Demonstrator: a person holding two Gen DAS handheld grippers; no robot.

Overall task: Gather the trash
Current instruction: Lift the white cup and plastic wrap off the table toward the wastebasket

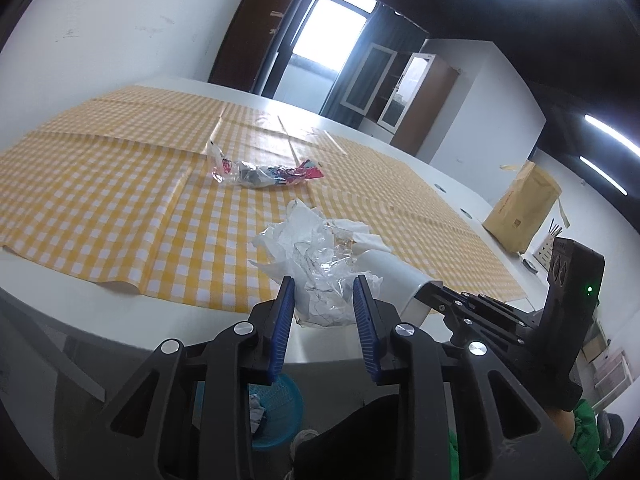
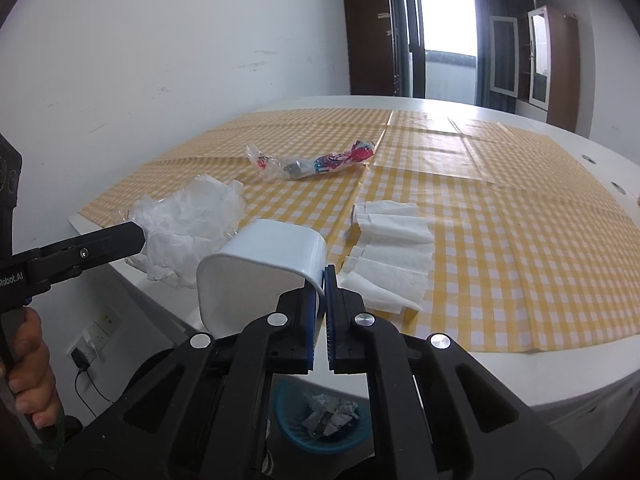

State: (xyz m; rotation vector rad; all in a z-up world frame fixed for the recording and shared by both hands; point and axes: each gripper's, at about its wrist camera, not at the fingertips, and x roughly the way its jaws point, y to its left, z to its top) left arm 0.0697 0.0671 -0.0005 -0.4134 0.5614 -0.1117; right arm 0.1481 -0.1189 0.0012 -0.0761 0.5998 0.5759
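Here's the right gripper, blue pads pressed together on the rim of a white plastic container, which it holds tipped on its side at the near edge of the table. The left gripper has its jaws part spread around a crumpled wad of clear plastic and white paper at that same edge; whether the pads actually bite into it I can't tell. The risk, as I read it: that wad is springy and loose, so a weak grip could let it slide off the edge and miss both the container and the blue basket on the floor below, which already holds some scraps. The container hangs by one thin wall, so a nudge from the wad could twist it in the pads. Still out on the cloth: a colourful snack wrapper further back, well apart from the rest, and a pleated sheet of white paper towel just beside the container. The surface is a white table under a glossy yellow-and-white checked tablecloth, creased along its folds, likely slippery. Beyond it a plain white wall, a bright window with dark curtains, brown cabinets, and a brown paper bag standing at the table's far side.
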